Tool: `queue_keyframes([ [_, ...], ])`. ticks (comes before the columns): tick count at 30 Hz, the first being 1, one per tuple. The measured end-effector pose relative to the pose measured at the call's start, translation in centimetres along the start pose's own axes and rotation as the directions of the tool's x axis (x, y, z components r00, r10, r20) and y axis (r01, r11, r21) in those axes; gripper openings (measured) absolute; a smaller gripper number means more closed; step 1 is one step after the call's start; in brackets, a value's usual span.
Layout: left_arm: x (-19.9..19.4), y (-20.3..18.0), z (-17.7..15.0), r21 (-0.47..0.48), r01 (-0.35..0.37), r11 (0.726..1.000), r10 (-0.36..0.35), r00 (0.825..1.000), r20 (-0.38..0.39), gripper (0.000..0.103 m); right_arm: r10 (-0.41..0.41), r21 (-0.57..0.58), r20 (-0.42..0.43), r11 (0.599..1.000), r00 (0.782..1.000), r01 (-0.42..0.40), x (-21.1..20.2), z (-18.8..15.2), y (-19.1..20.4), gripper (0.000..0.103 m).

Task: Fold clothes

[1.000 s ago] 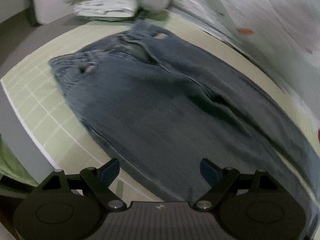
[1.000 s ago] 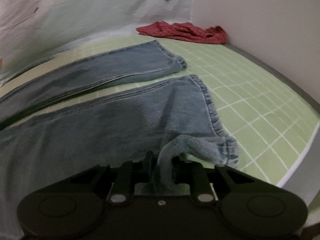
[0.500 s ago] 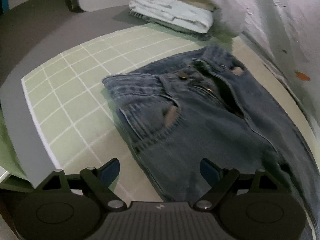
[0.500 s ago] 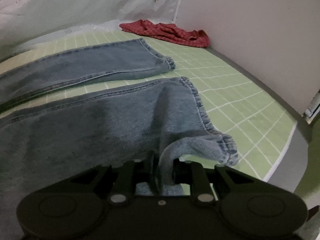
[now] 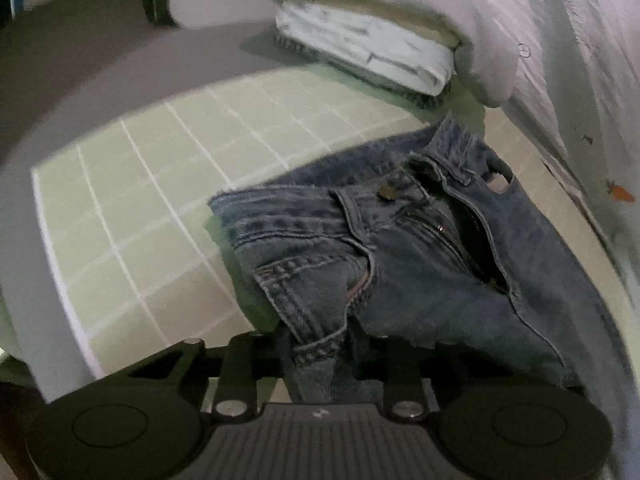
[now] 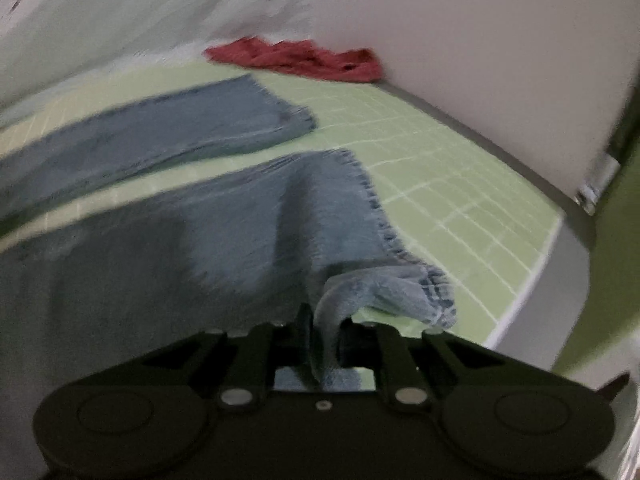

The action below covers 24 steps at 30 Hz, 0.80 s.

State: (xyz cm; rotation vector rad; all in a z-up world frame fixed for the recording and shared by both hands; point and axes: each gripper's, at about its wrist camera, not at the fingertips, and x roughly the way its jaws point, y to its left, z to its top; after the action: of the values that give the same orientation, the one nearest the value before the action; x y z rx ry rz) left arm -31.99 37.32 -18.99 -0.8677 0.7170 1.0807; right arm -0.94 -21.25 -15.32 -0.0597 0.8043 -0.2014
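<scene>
Blue jeans [image 5: 420, 272] lie front up on a green grid mat [image 5: 140, 208], fly unzipped, waistband toward the back. My left gripper [image 5: 318, 344] is closing on the near hip edge by the pocket; denim is pinched between its jaws and bunches up there. In the right wrist view both legs of the jeans [image 6: 224, 232] stretch away to the left. My right gripper [image 6: 326, 340] is closing tighter on the near leg's hem corner, which curls up off the mat [image 6: 460, 200].
A folded stack of white laundry [image 5: 368, 56] sits behind the waistband under a pale carrot-print sheet [image 5: 560, 40]. A crumpled red cloth [image 6: 296, 58] lies at the mat's far corner against a wall [image 6: 480, 60]. Grey edging borders the mat.
The left gripper swept along the jeans to the hip, then shut on the denim there. The right gripper kept its hold on the hem and lifted it slightly.
</scene>
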Motion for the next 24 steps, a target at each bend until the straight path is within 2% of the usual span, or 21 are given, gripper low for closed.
queue_keyframes([
  [4,-2.0,-0.4,-0.2,0.052,-0.038,0.998,0.035,0.998,0.053,0.027,0.029,0.099,0.018,0.995,0.999,-0.030,-1.2,-0.2,-2.7,0.012],
  [10,-7.0,-0.8,-0.4,0.123,-0.093,0.988,0.073,0.985,0.154,0.026,0.080,0.168,0.061,0.982,0.995,-0.089,-3.8,-0.2,-5.6,0.011],
  [15,-11.7,-0.3,1.0,0.071,-0.108,0.992,0.088,0.968,0.236,0.025,0.106,0.236,0.122,0.963,0.987,-0.133,-5.8,1.1,-7.5,0.011],
  [20,-13.9,-1.7,2.1,0.091,-0.127,0.988,0.093,0.944,0.316,0.024,0.124,0.221,0.188,0.961,0.974,-0.165,-5.8,3.9,-7.9,0.007],
  [24,-13.7,-2.6,1.4,0.073,-0.138,0.988,0.108,0.941,0.319,0.023,0.156,0.193,0.214,0.961,0.964,-0.198,-4.8,5.5,-7.0,0.006],
])
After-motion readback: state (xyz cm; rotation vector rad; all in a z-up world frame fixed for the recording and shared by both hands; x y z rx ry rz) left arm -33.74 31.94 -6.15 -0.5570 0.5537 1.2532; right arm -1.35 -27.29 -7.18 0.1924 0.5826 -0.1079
